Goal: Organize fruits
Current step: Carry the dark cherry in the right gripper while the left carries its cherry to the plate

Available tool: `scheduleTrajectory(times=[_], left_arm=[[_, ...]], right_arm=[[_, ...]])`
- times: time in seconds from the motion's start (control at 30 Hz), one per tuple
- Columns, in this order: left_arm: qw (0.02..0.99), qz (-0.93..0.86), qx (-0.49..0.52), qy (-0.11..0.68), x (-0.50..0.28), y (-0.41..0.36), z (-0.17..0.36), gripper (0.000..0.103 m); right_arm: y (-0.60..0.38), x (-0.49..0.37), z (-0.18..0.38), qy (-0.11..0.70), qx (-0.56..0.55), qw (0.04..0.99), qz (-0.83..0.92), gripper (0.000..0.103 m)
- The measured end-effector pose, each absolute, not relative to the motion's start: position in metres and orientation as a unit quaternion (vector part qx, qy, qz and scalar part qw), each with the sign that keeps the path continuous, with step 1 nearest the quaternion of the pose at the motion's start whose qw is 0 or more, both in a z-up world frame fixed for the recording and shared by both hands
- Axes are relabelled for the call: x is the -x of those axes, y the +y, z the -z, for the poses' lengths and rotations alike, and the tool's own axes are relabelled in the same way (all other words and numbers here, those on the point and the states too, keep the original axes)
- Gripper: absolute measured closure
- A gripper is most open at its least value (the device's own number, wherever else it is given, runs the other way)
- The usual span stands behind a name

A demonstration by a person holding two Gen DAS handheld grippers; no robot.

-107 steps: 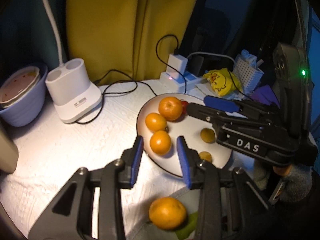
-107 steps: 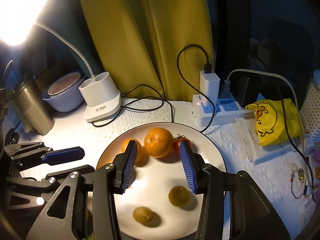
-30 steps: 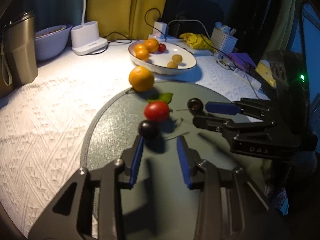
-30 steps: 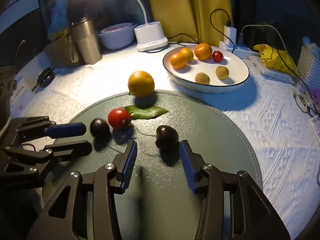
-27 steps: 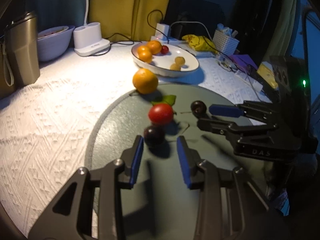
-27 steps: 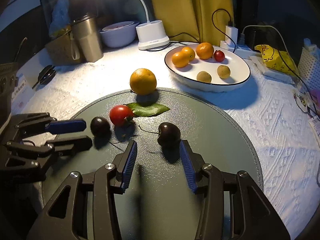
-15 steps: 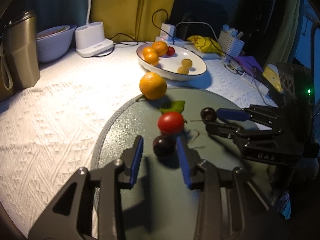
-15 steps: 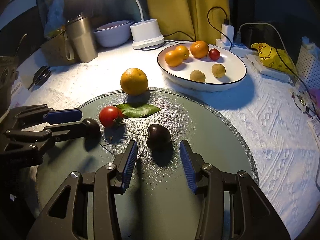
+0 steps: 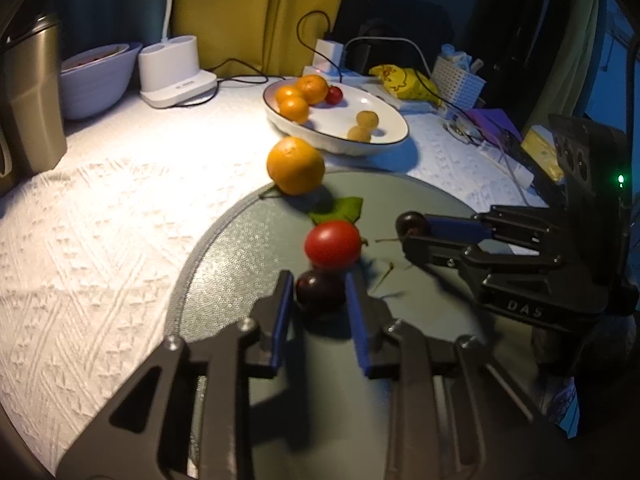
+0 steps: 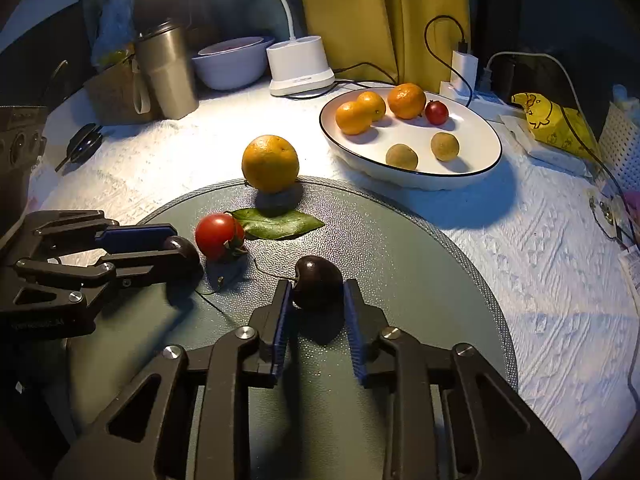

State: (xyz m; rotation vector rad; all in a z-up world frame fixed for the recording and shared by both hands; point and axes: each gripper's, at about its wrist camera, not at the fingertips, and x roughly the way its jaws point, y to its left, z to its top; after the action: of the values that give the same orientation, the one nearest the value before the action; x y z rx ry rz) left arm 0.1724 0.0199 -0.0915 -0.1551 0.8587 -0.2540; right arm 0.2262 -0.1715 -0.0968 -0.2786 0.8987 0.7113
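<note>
Both pairs of blue-padded fingers have a dark cherry between them on the round grey-green mat (image 10: pixel 420 264). The left gripper (image 9: pixel 320 300) brackets the left cherry (image 9: pixel 320 291), its pads right at the fruit's sides; whether they actually press it or just stand beside it I cannot tell. The right gripper (image 10: pixel 316 292) does the same with the right cherry (image 10: pixel 318 282), whose thin stem trails off toward the mat's middle; here too the contact is unclear. Both cherries look to be resting on the mat.

Just beyond the left cherry, touching or nearly so, sits a red tomato (image 10: pixel 218 236), and past it on the mat lies a green leaf (image 10: pixel 280 223). At the mat's far edge stands a large orange (image 10: pixel 270 163).

Beyond the mat, on the white textured cloth (image 10: pixel 540 280), a white plate (image 10: pixel 480 168) with a dark rim holds three small oranges, a small red tomato and two brownish round fruits. Farther from the mat stand a white lamp base (image 10: pixel 299 65), a pale bowl (image 10: pixel 230 60) and a steel tumbler (image 10: pixel 168 72).
</note>
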Motion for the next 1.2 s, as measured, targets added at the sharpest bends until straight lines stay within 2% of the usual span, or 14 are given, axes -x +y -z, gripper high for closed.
scheduleTrajectory(times=[0.6,1.2], left_arm=[[0.908,0.121,0.072,0.395,-0.174,0.023,0.067,0.076],[0.921,0.12,0.06,0.367,-0.207,0.023,0.039,0.076]], right_arm=[[-0.174,-0.225,0.082,0.406,0.131,0.84,-0.334,0.076],[-0.189,-0.261,0.064,0.39,0.115,0.857,-0.317,0.076]])
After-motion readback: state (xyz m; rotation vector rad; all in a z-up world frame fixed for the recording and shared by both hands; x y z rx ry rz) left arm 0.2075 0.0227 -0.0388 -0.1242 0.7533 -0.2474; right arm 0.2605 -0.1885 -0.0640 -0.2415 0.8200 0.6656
